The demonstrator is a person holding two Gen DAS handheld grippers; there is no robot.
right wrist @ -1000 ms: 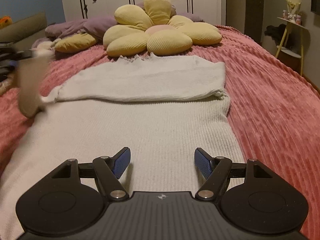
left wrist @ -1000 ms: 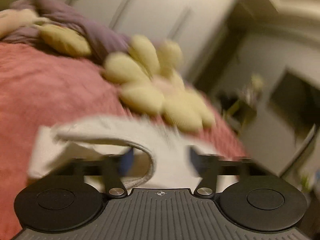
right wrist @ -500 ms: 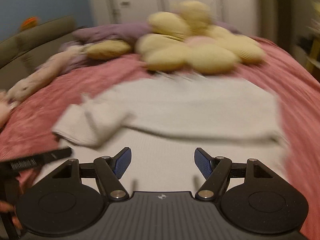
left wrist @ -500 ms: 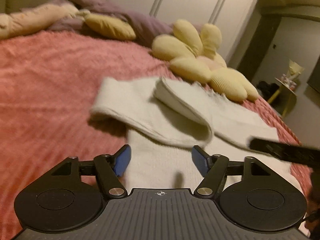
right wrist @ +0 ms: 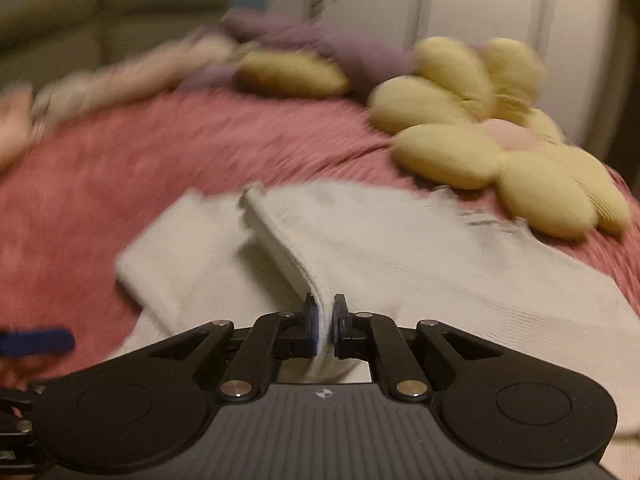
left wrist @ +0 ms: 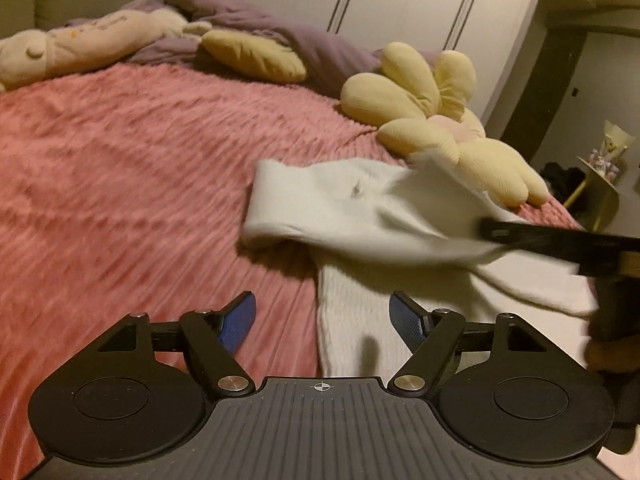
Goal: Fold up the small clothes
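A white knit sweater (left wrist: pixel 360 208) lies partly folded on the pink bedspread (left wrist: pixel 120 184). My left gripper (left wrist: pixel 322 316) is open and empty, low over the sweater's left edge. My right gripper (right wrist: pixel 323 324) is shut on a fold of the sweater's sleeve (right wrist: pixel 280 248) and holds it raised above the sweater's body (right wrist: pixel 440 264). In the left wrist view the right gripper (left wrist: pixel 560 240) reaches in from the right, against the lifted cloth. A blue fingertip (right wrist: pixel 40 342) of the left gripper shows at the left edge of the right wrist view.
A yellow flower-shaped cushion (left wrist: pixel 436 120) lies just behind the sweater. Further back are a yellow pillow (left wrist: pixel 252 56), a purple blanket (left wrist: pixel 312 44) and a pale plush toy (left wrist: pixel 80 44). White wardrobe doors (left wrist: pixel 400 0) stand behind. A small yellow side table (left wrist: pixel 600 188) stands right of the bed.
My right gripper has shut on the sleeve fold and lifted it. My left gripper let go of the sleeve a second ago and has drawn back to the left, open.
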